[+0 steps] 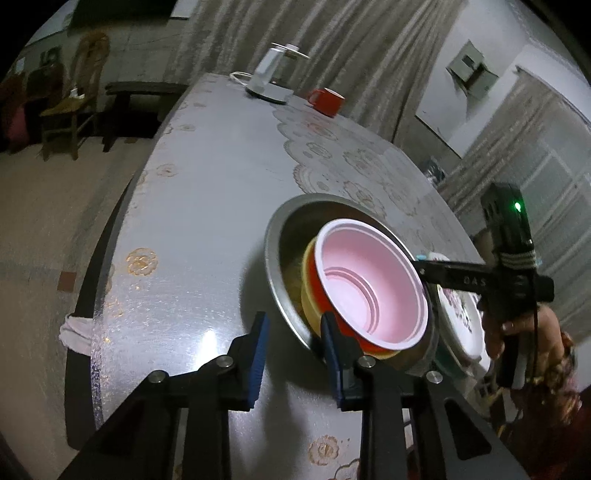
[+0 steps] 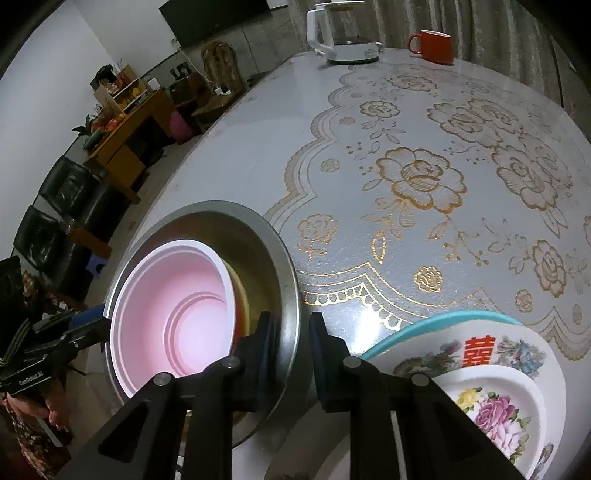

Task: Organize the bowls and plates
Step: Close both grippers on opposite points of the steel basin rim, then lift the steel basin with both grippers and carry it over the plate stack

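Observation:
A steel basin [image 1: 275, 251] [image 2: 207, 206] sits on the table and holds a tilted stack of bowls. A pink bowl [image 1: 369, 280] [image 2: 177, 295] lies on top, over a red bowl [image 1: 327, 299] and a yellow bowl [image 1: 308, 288]. My left gripper [image 1: 293, 328] straddles the basin's near rim, and a strip of table shows between its outer pad and the rim. My right gripper [image 2: 291, 332] is shut across the opposite rim, one finger inside and one outside. Stacked floral plates [image 2: 498, 406] [image 1: 458, 314] rest on a teal-rimmed plate [image 2: 443, 319] beside the basin.
A white kettle [image 2: 343, 33] and a red mug [image 2: 436, 46] stand at the table's far end. The flowered tablecloth [image 2: 424, 177] lies between them and the basin. The table's edge [image 1: 110, 258] runs down the left. A hand [image 1: 517, 325] holds the right gripper.

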